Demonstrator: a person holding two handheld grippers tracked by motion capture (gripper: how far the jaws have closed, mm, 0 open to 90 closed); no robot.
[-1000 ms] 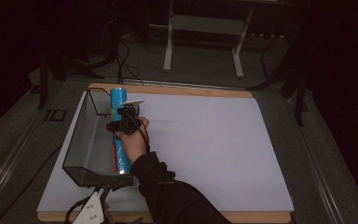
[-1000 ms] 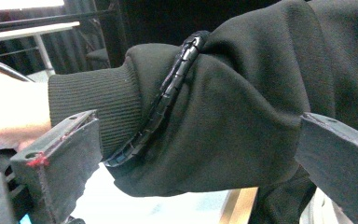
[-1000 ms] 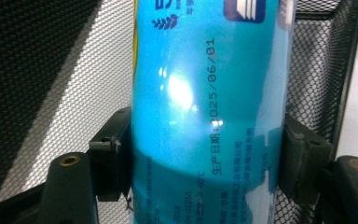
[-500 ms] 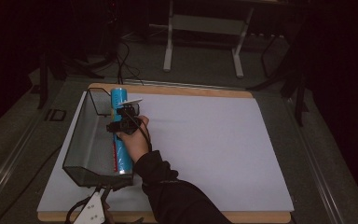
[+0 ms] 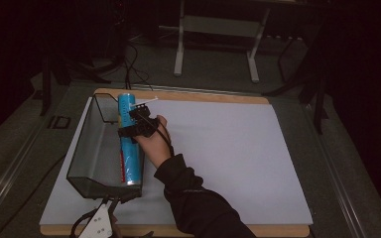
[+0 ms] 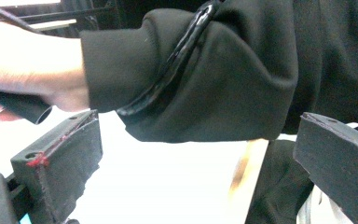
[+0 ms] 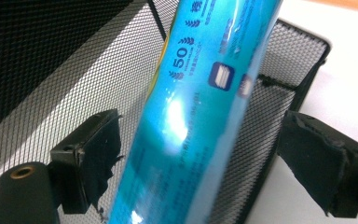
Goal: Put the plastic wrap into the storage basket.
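Observation:
A long blue tube (image 5: 130, 148) lies in a black mesh basket (image 5: 92, 148), along its right wall. My right gripper (image 5: 138, 121) hovers just over the tube's far half. In the right gripper view the tube (image 7: 200, 93) runs between the two pads (image 7: 86, 158), with a gap on each side. These jaws have just been opening and stand open around the tube. My left gripper (image 5: 108, 210) rests at the board's near edge below the basket. Its jaws (image 6: 196, 172) are wide open, with nothing between them, facing the person's black sleeve (image 6: 205, 70).
The basket stands on the left part of a white board (image 5: 228, 158) on a wooden-edged table. The person's right forearm (image 5: 193, 198) crosses the board's near middle. A metal stand (image 5: 218, 44) and cables lie on the floor beyond the table.
My right hand has lifted slightly off the tube. The tube lies in the same place in the basket. The left gripper has not moved.

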